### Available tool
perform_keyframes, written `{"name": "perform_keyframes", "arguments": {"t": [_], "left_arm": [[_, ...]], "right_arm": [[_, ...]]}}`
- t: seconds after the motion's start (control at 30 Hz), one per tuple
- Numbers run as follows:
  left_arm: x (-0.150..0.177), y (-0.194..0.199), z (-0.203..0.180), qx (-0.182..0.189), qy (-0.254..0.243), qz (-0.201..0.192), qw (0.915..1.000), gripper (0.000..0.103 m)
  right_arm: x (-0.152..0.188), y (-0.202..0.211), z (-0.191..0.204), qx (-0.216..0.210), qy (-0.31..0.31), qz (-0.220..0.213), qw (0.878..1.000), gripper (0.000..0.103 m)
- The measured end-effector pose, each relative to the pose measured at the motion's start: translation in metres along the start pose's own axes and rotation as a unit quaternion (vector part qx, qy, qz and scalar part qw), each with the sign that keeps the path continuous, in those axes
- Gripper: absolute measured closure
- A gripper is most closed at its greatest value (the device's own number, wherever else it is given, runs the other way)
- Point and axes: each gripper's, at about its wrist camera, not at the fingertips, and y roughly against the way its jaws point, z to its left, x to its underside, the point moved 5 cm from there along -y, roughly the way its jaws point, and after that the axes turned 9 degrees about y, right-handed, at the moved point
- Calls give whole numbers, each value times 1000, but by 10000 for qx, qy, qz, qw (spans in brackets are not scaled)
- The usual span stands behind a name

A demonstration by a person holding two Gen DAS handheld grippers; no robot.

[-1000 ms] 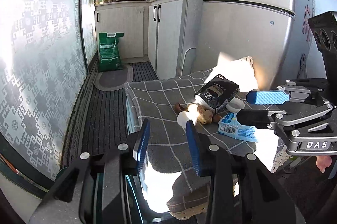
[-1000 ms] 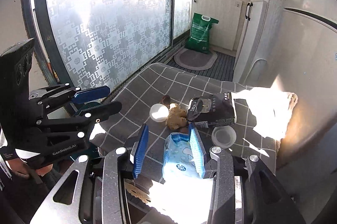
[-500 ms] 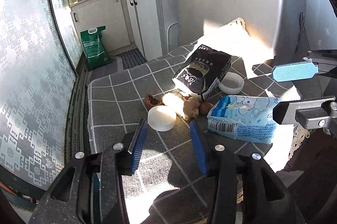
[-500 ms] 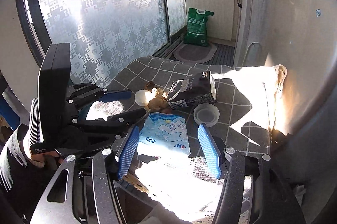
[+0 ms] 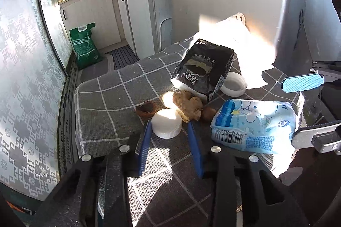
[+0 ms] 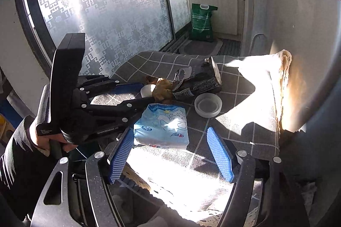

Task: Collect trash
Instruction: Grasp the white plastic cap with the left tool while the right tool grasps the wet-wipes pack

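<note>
Grey white-checked tablecloth [image 5: 110, 99], black packet [image 5: 202, 69], pale-blue tissue pack [image 5: 255, 122] (cartoon print), white cap [image 5: 166, 123]

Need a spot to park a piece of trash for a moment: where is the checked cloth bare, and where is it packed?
Bare: the checked cloth on the window side, beyond the white lid, and the sunlit strip near the fridge, past the clear lid. Crowded: the middle, where black bag, ginger and blue tissue pack cluster.

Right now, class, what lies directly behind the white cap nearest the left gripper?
Behind the white cap sit a ginger root and a brown scrap on the checked cloth. The cap hides the ginger's lower edge.
</note>
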Motion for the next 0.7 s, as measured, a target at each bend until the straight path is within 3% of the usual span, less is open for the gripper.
{"name": "perform_keyframes", "arguments": {"t": [0.23,0.33,0.57,0.63,0.7], "left_arm": [[0,0,1,-4,-92,-23,10000,73],[0,-2,4,-104,-93,-75,9999,63],[-4,-6,2,-59,-32,-69,10000,62],[-4,-6,1,7,-19,-69,10000,71],[-4,-6,0,19,-22,-78,10000,71]], "right_arm": [[0,1,4,-112,-41,-50,9999,29],[-1,1,3,-106,-56,-54,9999,29],[1,-2,2,-107,-59,-18,9999,29],[1,-3,4,-106,-58,-13,9999,29],[1,-4,5,-109,-56,-9,9999,28]]}}
